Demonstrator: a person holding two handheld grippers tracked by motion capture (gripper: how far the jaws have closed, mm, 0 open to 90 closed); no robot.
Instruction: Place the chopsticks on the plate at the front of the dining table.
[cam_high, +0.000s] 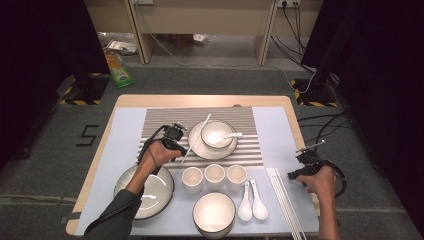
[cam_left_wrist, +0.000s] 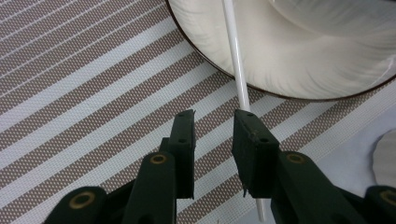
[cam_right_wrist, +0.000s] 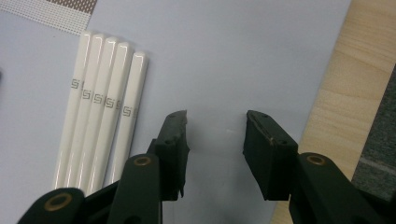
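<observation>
white chopstick (cam_left_wrist: 236, 65) | slim, glossy, straight | laid slanted, far end propped on plate (cam_left_wrist: 280, 70) rim, near end on striped mat (cam_left_wrist: 93, 116) | possibly touched by one finger

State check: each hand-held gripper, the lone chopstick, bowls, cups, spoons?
Left hand-held gripper: open, chopstick beside one jaw.
Right hand-held gripper: open, empty.
Chopstick: lying across plate rim.
Bundle: five, side by side.
Cups: upright.
Spoons: two on the mat, one in bowl.
</observation>
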